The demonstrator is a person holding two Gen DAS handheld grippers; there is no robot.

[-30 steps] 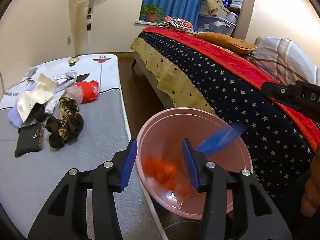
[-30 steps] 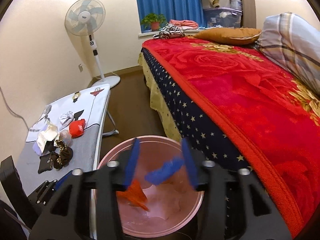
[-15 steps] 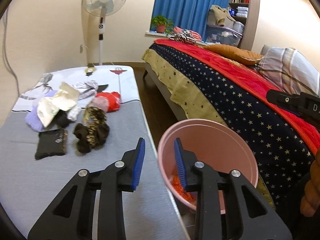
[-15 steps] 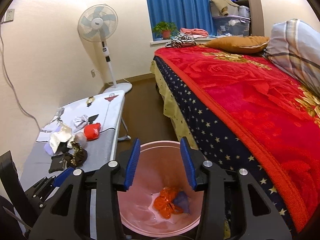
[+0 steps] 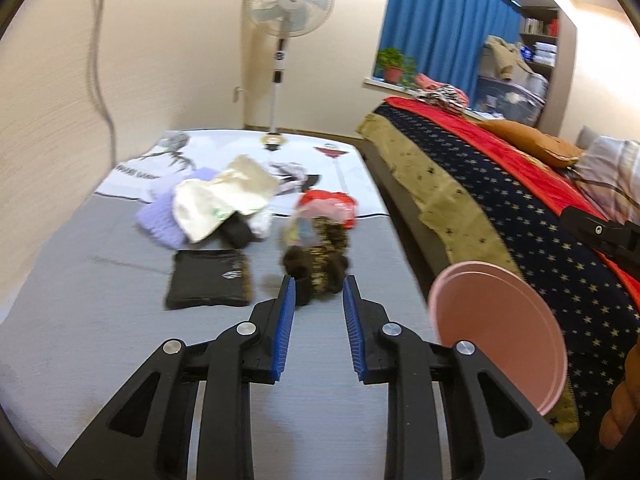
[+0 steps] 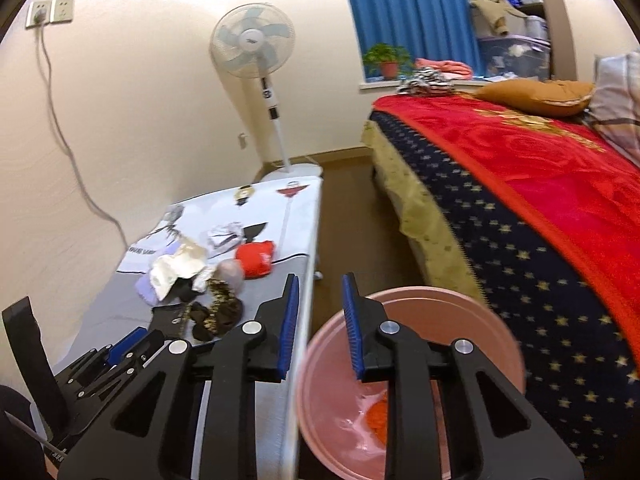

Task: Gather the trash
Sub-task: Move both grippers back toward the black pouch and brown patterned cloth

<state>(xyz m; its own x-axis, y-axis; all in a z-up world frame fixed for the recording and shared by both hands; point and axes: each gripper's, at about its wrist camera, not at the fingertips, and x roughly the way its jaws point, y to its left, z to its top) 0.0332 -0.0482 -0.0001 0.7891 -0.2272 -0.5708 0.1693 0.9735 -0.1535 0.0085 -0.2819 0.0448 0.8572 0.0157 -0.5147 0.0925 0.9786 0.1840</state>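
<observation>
Over the grey ironing board point(image 5: 100, 340) my left gripper point(image 5: 319, 282) hangs with its jaws closing and nothing between them. Just beyond its tips lies a brown leopard scrunchie point(image 5: 320, 268), with a black pouch point(image 5: 208, 284) to its left. Farther back are a red packet point(image 5: 328, 200), a cream paper bag point(image 5: 224, 196) and a lilac item point(image 5: 160, 216). My right gripper point(image 6: 320, 280) is also closing and empty, above the gap between the board's edge point(image 6: 308, 280) and the pink bin point(image 6: 420, 304). An orange wrapper point(image 6: 378, 416) lies in the bin.
A bed point(image 6: 540, 184) with a red and starred blanket runs along the right, close behind the bin point(image 5: 500, 320). A standing fan point(image 5: 288, 12) is at the board's far end. A cable point(image 6: 68, 148) hangs down the left wall. A hand point(image 5: 624, 400) shows at the lower right.
An orange and a blue wrapper dropped into the bin. Both grippers then swung left from over the bin towards the board, and their jaws narrowed.
</observation>
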